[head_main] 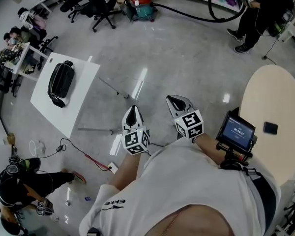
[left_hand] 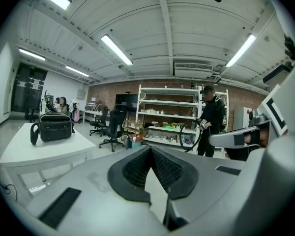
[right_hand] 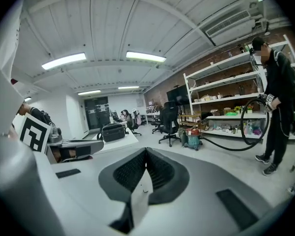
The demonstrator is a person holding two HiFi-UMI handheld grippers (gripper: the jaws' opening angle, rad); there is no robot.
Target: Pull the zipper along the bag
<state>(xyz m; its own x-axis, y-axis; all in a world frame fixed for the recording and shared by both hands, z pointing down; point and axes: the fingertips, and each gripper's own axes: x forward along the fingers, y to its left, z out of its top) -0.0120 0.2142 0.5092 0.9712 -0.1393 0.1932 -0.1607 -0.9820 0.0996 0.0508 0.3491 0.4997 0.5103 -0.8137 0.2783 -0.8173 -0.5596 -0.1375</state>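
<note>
Step in hand looks like the approach: no contact with the bag yet, zipper untouched. Both grippers are held out in front of the chest over the floor, side by side, near each other but apart, noses roughly level with a slight downward tilt. Left gripper: pads meet at the tips, nothing between them. Right gripper: fully closed too, empty. Beside the right arm there's a small screen on a mount, then a round table with a phone on it. The black bag sits upright on a white table, well apart from both grippers, ahead and off to the left. Zipper pull is too small to make out from here. Next move, as I read it: close the gap to the table, open 1 gripper to steady the bag, open the other to pinch the pull, so 2 grips are needed. Far end of the room: office chairs, a vacuum, and a person holding its hose.
</note>
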